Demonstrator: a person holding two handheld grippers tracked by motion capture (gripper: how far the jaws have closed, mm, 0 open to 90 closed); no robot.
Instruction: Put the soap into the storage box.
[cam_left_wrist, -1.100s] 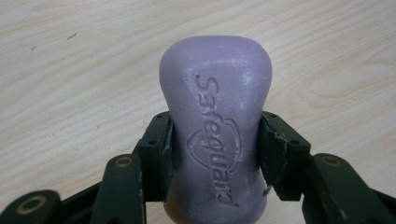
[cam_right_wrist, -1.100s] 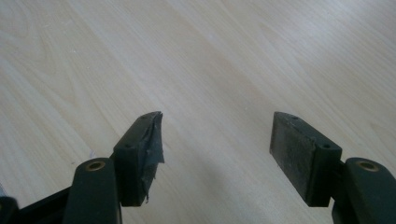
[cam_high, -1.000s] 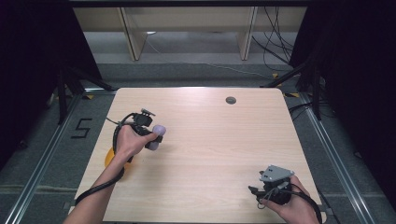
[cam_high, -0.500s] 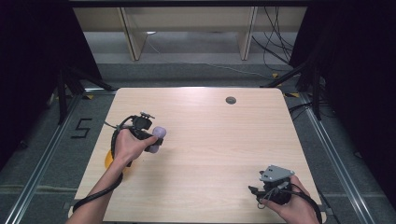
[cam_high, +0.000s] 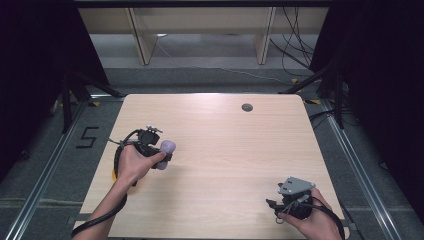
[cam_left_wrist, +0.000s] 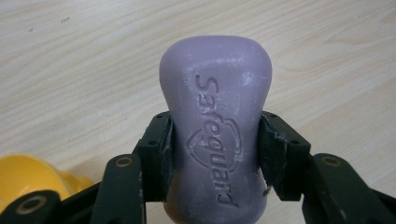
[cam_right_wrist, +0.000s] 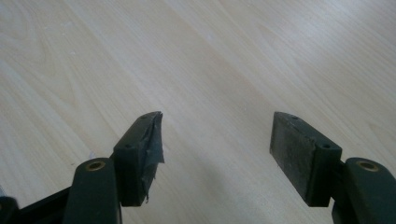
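Observation:
A lilac bar of soap (cam_left_wrist: 215, 130) stamped "Safeguard" sits clamped at its waist between the two black jaws of my left gripper (cam_left_wrist: 215, 140). From above, that gripper (cam_high: 161, 154) is held over the left part of the table, the soap (cam_high: 167, 147) sticking out to the right of the hand. A yellow object (cam_left_wrist: 28, 179) lies low on the table by the left jaw, and it peeks out under the left hand (cam_high: 115, 175). My right gripper (cam_high: 272, 204) rests near the front right corner, its jaws (cam_right_wrist: 217, 140) wide apart over bare wood.
The light wooden table (cam_high: 215, 150) has a small dark round hole (cam_high: 247, 107) near its back edge. Cables trail from both grippers. A shelf frame and loose cables stand on the floor behind the table, and dark curtains flank both sides.
The left hand has carried the soap slightly toward the front and right. The right gripper has stayed where it was.

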